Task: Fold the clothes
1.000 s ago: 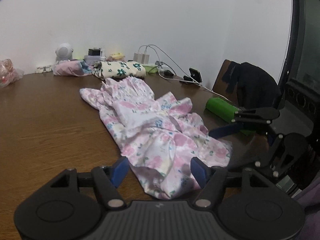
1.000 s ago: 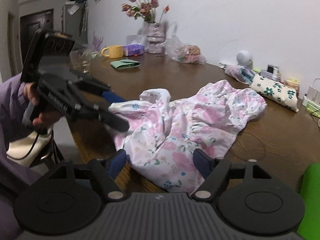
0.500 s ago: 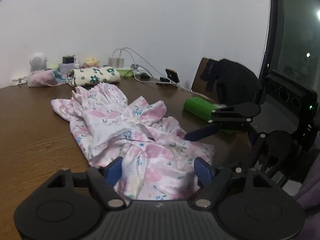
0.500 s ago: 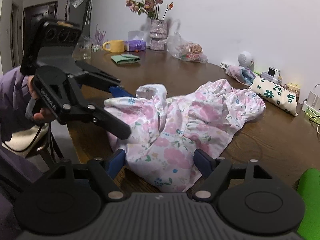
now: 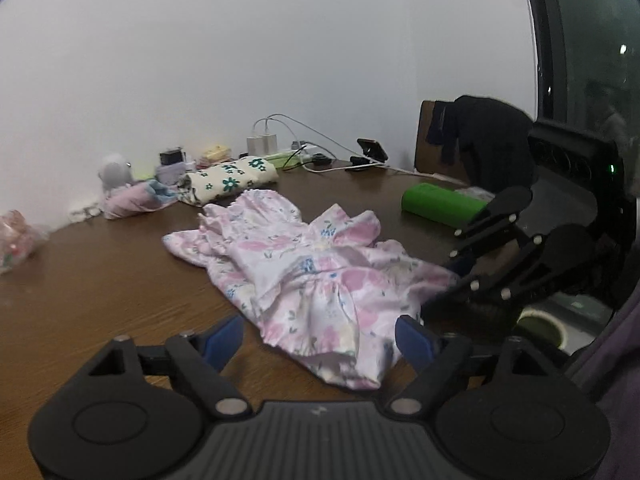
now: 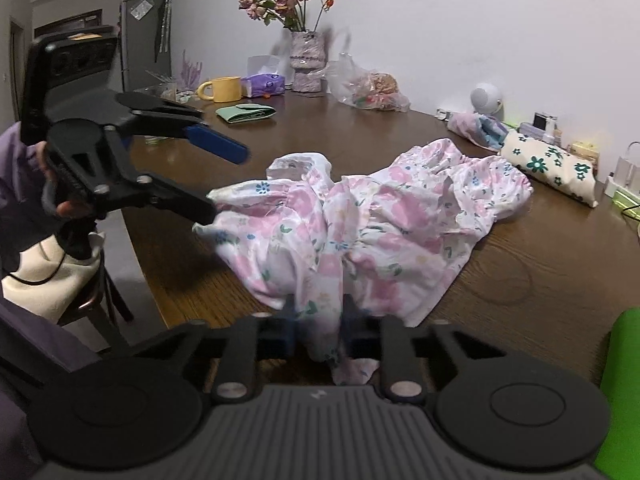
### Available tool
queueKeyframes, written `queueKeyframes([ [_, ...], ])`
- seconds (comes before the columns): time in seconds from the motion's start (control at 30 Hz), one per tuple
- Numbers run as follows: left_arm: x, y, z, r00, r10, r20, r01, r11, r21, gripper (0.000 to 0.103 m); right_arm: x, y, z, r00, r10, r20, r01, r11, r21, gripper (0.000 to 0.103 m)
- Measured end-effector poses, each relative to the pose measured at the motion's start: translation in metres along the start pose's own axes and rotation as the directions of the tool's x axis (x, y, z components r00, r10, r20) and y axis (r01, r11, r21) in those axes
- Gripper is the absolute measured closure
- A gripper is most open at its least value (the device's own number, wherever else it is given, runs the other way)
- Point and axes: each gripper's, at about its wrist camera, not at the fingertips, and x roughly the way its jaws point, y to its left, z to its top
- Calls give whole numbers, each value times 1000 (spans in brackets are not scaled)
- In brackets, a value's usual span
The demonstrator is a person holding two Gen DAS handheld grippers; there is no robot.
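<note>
Floral garment rumpled on table | right gripper pinches its near hem | left gripper gapes wide, empty, at opposite edge | next, likely: left bites fabric, both lift together

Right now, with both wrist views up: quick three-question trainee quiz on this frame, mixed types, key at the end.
1. True or false: the right gripper is shut on the floral dress.
2. Multiple choice: the left gripper is A) shut on the dress hem, B) open with the hem between its fingers, C) holding the green roll.
3. Short answer: what stands in the vase at the far end of the table?

Key
1. True: its fingers pinch a bunched fold at the near edge.
2. B: the fingers stand wide apart on either side of the hem.
3. Dried-looking pink flowers.
</note>
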Motion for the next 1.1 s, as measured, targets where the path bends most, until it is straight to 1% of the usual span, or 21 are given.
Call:
queueKeyframes([
  [0.07, -4, -16, -5, 999, -8, 34, 6, 998, 64, 20, -1, 0, 0, 1000, 8, 2, -8, 1000, 6, 89],
  [0.1, -5, -24, -8, 999, 2, 54, -8, 994, 111, 20, -3, 0, 0, 1000, 19, 1, -19, 1000, 10, 89],
  [0.13, -6, -33, -11, 997, 30, 73, -42, 985, 169, 20, -4, 1, 0, 1000, 24, 0, -24, 1000, 6, 90],
  [0.2, -5, -49, -17, 992, 85, 96, -108, 956, 273, 20, -7, 2, 2, 1000, 31, 1, -31, 1000, 3, 91],
  [0.23, -4, -53, -19, 991, 95, 98, -120, 946, 301, 20, -10, 2, 4, 999, 41, 10, -41, 999, 12, 92],
  [0.3, -2, -60, -22, 991, 91, 100, -120, 935, 335, 20, -17, 0, 6, 996, 81, 36, -83, 996, 41, 92],
  [0.43, -1, -71, -27, 991, 65, 120, -109, 910, 401, 20, -33, -5, 9, 980, 178, 91, -187, 978, 97, 93],
  [0.5, 3, -77, -30, 991, 60, 120, -106, 897, 429, 20, -39, -10, 8, 972, 210, 104, -223, 966, 132, 93],
  [0.57, 6, -78, -30, 993, 32, 111, -78, 895, 439, 20, -43, -18, 6, 962, 246, 115, -263, 949, 173, 93],
  [0.63, 10, -78, -29, 995, -4, 99, -40, 895, 444, 24, -46, -23, 5, 953, 281, 115, -299, 933, 200, 93],
  [0.67, 12, -78, -28, 995, -22, 93, -21, 895, 446, 36, -47, -25, 5, 948, 299, 108, -315, 926, 206, 93],
  [0.7, 13, -77, -28, 995, -41, 87, -2, 894, 448, 52, -48, -27, 5, 943, 316, 102, -331, 919, 213, 93],
  [0.73, 15, -75, -26, 996, -60, 72, 22, 896, 443, 60, -50, -23, 4, 949, 301, 89, -313, 933, 180, 93],
  [0.77, 18, -71, -23, 995, -82, 48, 54, 903, 427, 73, -52, -19, 4, 956, 284, 76, -292, 945, 145, 91],
  [0.8, 19, -66, -20, 994, -110, 28, 89, 911, 403, 78, -54, -15, 3, 962, 266, 64, -272, 956, 110, 83],
  [0.83, 19, -60, -16, 990, -140, 18, 124, 920, 372, 78, -57, -10, 3, 967, 248, 53, -251, 965, 75, 61],
  [0.87, 20, -53, -12, 986, -167, 10, 153, 928, 340, 79, -59, -6, 2, 973, 229, 42, -231, 972, 39, 47],
  [0.9, 21, -45, -8, 982, -191, 4, 181, 934, 307, 80, -61, -1, 1, 977, 210, 32, -210, 978, 2, 27],
  [0.93, 22, -38, -5, 977, -211, -2, 203, 939, 277, 81, -63, 3, 1, 982, 190, 23, -189, 981, -34, 20],
  [1.03, 21, -25, 3, 964, -264, -11, 261, 945, 199, 85, -66, 15, -6, 993, 117, -7, -117, 984, -133, 20],
  [1.1, 20, -21, 8, 952, -307, -25, 306, 937, 166, 86, -60, 16, -11, 998, 65, 8, -63, 984, -166, 20],
])
